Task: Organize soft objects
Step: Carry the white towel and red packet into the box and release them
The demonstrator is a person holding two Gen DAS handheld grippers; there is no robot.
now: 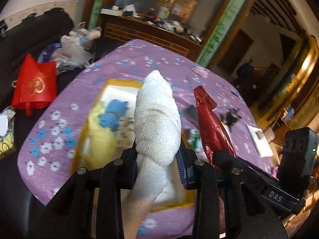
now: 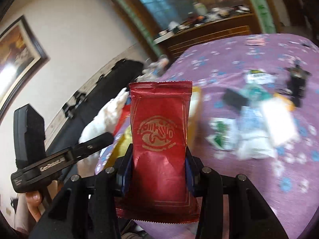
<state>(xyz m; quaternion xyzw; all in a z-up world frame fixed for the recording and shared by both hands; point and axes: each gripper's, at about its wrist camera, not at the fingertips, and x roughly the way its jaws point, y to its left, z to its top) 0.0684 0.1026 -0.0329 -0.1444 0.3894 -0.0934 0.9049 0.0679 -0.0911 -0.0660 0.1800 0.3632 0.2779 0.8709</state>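
we've got the left gripper (image 1: 158,160) clamped on the white towel (image 1: 157,119), right gripper (image 2: 158,164) pinching the red packet (image 2: 159,139).

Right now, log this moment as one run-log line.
left gripper: shut on white towel | right gripper: shut on red packet | both held above purple floral cloth | yellow box below

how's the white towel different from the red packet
The towel is white, fuzzy terry cloth knotted into a rounded lump; the packet is red, shiny foil, flat, with a gold logo and crimped ends. The towel sits in the left hand-held gripper, the packet in the right hand-held gripper. Both are clamped upright between blue pads, above the purple floral cloth.
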